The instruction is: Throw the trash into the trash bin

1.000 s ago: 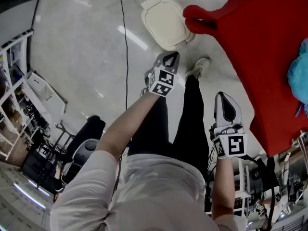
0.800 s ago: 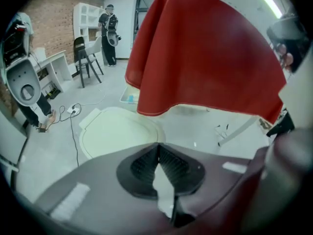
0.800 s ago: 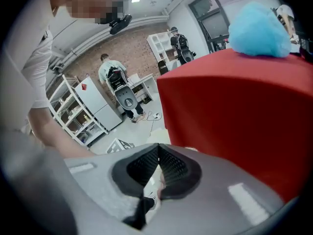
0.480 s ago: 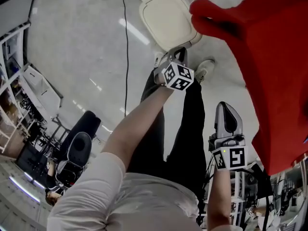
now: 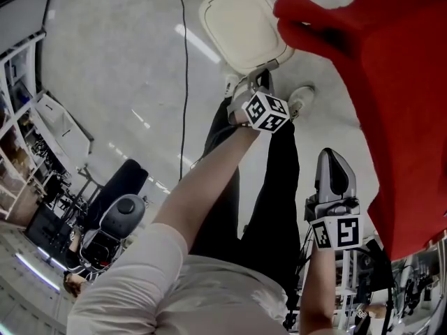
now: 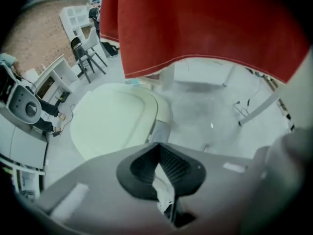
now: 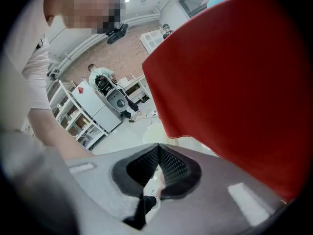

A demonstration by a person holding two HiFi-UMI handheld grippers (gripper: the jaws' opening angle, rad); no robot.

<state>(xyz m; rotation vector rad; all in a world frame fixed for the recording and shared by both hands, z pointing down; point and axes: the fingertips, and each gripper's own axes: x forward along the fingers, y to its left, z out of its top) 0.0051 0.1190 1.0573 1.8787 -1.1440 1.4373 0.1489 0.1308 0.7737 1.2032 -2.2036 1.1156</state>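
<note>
**Trash to bin: approach, lid down**

Left gripper [image 6: 157, 147]: jaws pinching white crumpled trash [image 6: 164, 192], close by the cream trash bin [image 5: 241, 23] at upper centre of head view. Lid shut; probably needs opening before any release. Right gripper [image 5: 334, 158]: jaws pressed together, nothing held, lower right beside red cloth [image 5: 398, 82]. Advised: firm pinch, centre over opening, release low.

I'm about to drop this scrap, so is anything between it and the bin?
Yes: the bin lid looks shut, just ahead of the left tool pinching the scrap. Nothing else visible blocks it.
</note>
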